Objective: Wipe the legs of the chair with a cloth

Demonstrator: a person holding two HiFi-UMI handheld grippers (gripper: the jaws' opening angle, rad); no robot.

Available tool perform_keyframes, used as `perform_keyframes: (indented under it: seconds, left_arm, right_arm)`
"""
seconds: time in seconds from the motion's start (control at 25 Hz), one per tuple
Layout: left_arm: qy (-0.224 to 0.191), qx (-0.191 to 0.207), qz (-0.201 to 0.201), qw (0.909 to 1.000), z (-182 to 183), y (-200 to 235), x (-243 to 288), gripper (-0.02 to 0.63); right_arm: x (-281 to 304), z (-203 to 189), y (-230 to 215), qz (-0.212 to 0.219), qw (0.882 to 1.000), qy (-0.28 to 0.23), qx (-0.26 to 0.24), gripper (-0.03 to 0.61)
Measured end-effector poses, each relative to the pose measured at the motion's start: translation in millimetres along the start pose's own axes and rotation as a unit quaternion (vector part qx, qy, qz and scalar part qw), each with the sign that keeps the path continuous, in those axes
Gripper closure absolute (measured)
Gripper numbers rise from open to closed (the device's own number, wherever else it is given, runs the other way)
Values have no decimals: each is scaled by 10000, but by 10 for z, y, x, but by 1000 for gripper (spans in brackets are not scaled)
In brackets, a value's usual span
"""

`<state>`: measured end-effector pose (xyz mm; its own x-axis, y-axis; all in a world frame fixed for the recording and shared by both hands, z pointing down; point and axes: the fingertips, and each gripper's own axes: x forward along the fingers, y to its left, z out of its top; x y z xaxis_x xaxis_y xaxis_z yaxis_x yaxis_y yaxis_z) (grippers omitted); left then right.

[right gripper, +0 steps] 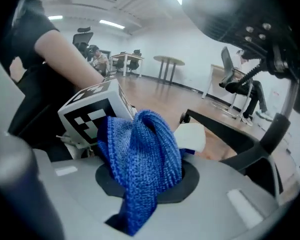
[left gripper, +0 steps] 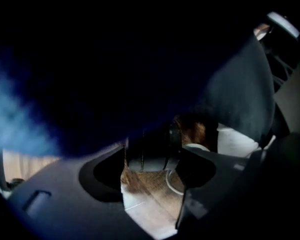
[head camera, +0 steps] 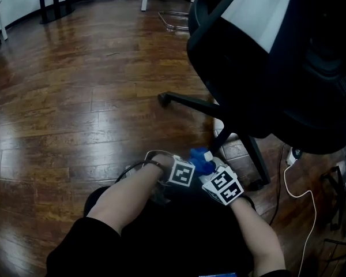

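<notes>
Your right tongs (right gripper: 147, 186) are clamped on the blue cloth (right gripper: 140, 154), which bunches up out of them just beside the left marker cube (right gripper: 92, 115) with its black-and-white squares. Your left tongs (left gripper: 152, 184) stand apart, with only wooden floor (left gripper: 145, 204) between them. The head view alone shows both tongs held low beside the black legs (head camera: 190, 101) of the chair (head camera: 265, 56), and a white cable (head camera: 303, 195) on the floor to the chair's right. The right gripper view alone shows the room: white walls, ceiling strip lights (right gripper: 112, 24), a round table (right gripper: 168, 60), and more office chairs (right gripper: 82, 36).
</notes>
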<state>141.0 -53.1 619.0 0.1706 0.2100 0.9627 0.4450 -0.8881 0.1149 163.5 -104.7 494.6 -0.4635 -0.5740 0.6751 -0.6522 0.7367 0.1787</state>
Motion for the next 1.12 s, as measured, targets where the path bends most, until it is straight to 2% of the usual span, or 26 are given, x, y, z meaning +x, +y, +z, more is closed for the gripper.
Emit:
perform_keyframes:
  seconds: [0.12, 0.32, 0.48, 0.6, 0.76, 0.84, 0.96, 1.12]
  left_arm:
    - [35, 88, -18, 10000, 58, 22, -10, 305]
    - [-30, 176, -48, 9998, 72, 42, -34, 305]
    - [-79, 303, -77, 9995, 95, 47, -46, 305]
    - [-35, 354, -49, 9994, 76, 59, -64, 305]
    - [-4, 281, -31, 9996, 30, 58, -53, 305]
    - [25, 250, -11, 9997, 27, 55, -44, 305]
    - [106, 193, 1, 9998, -9, 44, -37, 305]
    - [171, 83, 13, 9998, -37, 33, -31, 305]
  right_arm:
    - [-4, -1, -290, -412, 9988, 72, -251, 499]
    - [-79, 32, -1197, -1277, 9915, -22, 266, 497]
    - [-220, 43, -1958, -2083, 9761, -174, 587, 495]
    - [-222, 46, -2152, -2322, 9713, -22, 511, 494]
    - [-217, 43, -1986, -2249, 9724, -227, 583, 494]
    - [-214, 14, -1766, -2074, 9756, -300, 658, 494]
    - [-136, 7, -1214, -1577, 9855, -294, 545, 494]
    - [25, 25, -426, -793, 9968, 46, 52, 489]
